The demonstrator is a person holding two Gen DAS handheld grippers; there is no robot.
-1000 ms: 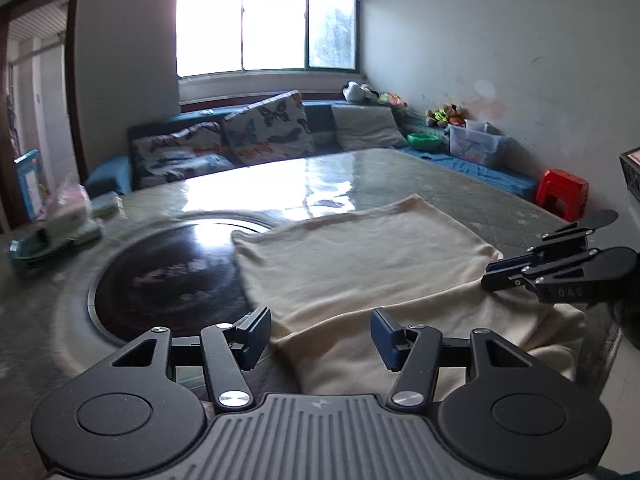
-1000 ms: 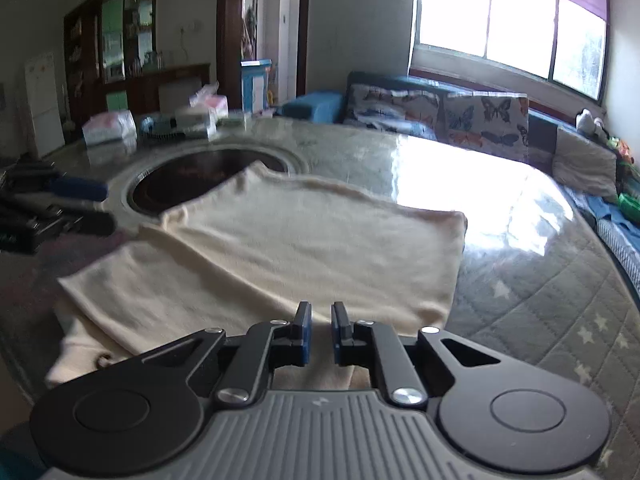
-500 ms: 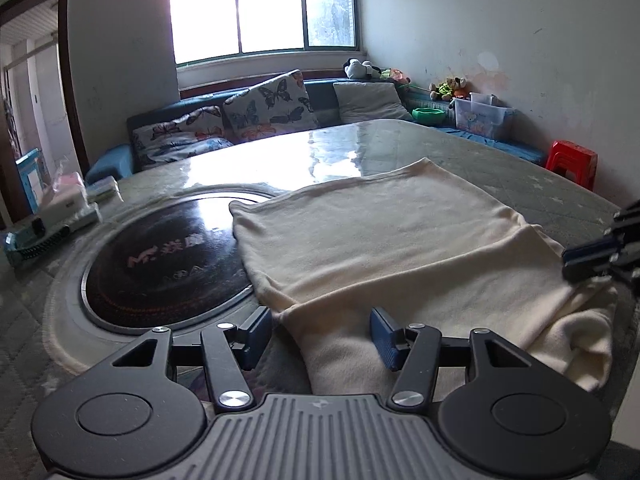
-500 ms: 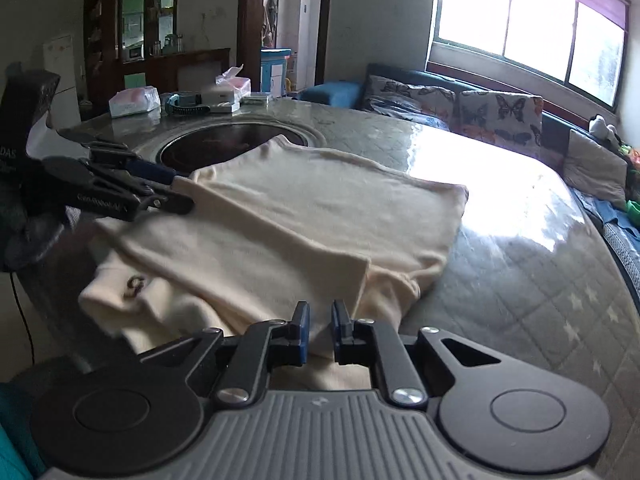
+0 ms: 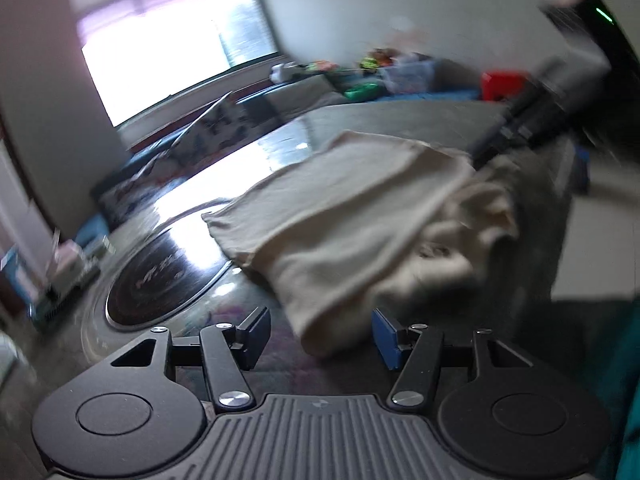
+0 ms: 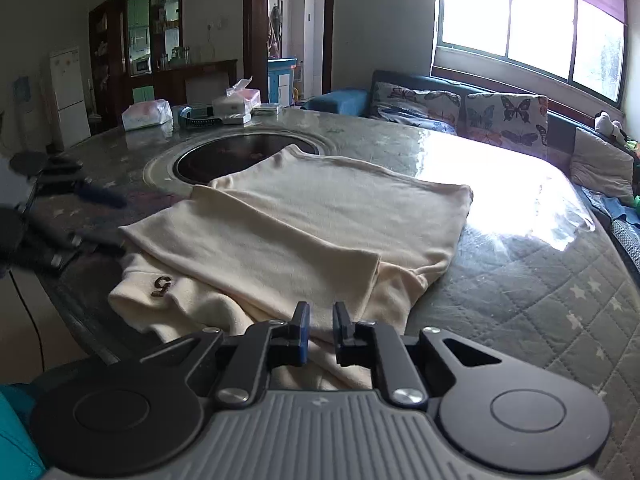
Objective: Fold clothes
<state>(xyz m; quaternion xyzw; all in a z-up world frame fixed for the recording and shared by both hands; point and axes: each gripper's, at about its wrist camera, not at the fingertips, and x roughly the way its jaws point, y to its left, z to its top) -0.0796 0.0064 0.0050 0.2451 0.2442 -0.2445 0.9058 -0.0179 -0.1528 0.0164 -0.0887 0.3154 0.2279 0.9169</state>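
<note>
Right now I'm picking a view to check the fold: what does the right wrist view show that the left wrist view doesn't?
Only the right wrist view: a sharp look at the folded sleeve, the collar with its brown mark, the tissue box and the fridge.

Only the left wrist view, badly blurred: the red stool and the toys by the wall.

Both: the cream shirt, the table, the dark inset disc, the window and the butterfly cushions.
</note>
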